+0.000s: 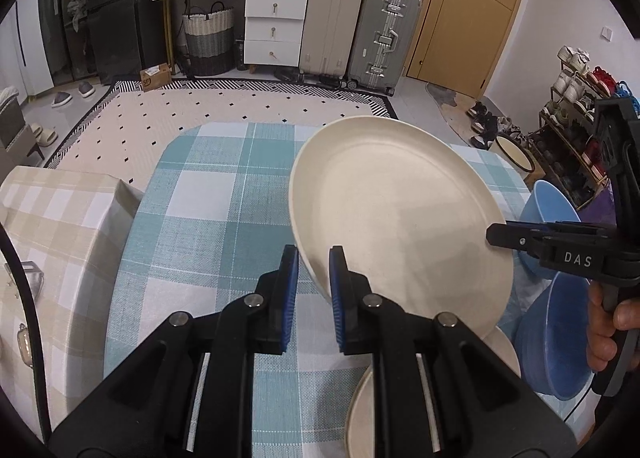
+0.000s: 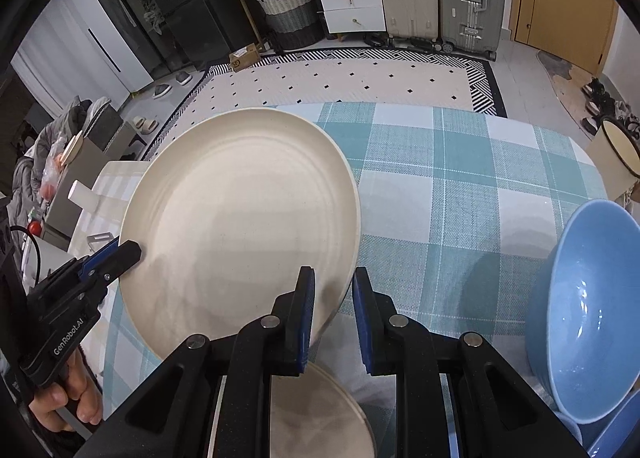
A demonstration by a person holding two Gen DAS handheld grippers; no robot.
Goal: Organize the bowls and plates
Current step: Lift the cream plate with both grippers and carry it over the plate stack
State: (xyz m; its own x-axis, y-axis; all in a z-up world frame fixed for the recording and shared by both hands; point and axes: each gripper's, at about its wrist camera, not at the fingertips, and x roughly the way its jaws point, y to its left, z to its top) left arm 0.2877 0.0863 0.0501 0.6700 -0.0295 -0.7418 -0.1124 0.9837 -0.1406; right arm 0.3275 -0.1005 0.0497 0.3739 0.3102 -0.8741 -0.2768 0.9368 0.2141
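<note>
Both grippers grip one cream plate [image 1: 400,213], raised and tilted above the checked surface [image 1: 200,197]. The left gripper [image 1: 314,294] has its jaws closed on the plate's near-left rim; the right gripper [image 2: 333,314] clamps the opposite rim. A second cream plate [image 2: 316,414] lies beneath, blue bowls [image 2: 588,314] toward the right edge.

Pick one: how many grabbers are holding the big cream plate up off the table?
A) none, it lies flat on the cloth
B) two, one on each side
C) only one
B: the cream plate is lifted and tilted above the table, with the left gripper pinching its left rim and the right gripper straddling its rim on the other side.
</note>
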